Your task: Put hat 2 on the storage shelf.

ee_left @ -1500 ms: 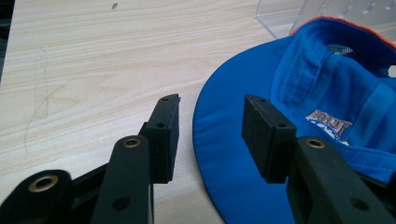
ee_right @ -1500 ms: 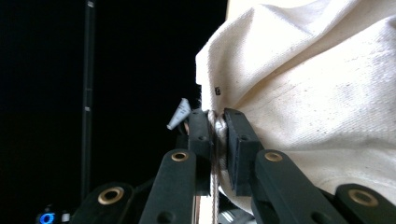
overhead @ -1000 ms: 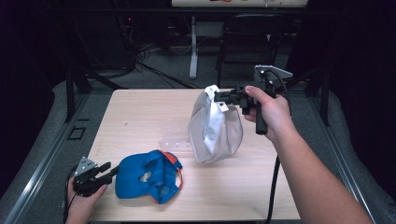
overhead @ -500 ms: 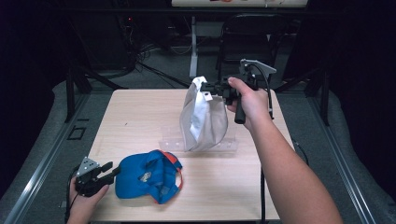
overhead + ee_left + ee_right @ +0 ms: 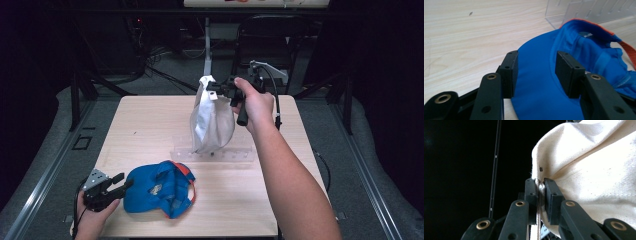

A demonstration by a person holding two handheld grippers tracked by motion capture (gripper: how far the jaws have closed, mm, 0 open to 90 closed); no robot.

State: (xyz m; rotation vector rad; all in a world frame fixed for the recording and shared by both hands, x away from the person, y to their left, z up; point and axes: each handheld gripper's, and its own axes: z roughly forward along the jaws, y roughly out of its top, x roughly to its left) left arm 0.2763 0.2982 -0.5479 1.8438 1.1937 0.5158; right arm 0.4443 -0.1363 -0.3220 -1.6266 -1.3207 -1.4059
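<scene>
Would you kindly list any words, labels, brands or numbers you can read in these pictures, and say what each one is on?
None can be read.
Blue cap: a small dark tag inside it and a pale front emblem, both too blurred.
White cloth bag: a tiny dark mark near its edge, too small.

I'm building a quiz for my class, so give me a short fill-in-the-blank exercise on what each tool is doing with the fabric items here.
1. The right tool is shut on the top edge of the ____ cloth bag.
2. The left tool is open, with its jaws on either side of the brim of the ____ cap.
3. The strap at the cap's back is ____.
4. The bag hangs above a clear ____ rack.

Missing words: white; blue; orange; plastic
</scene>
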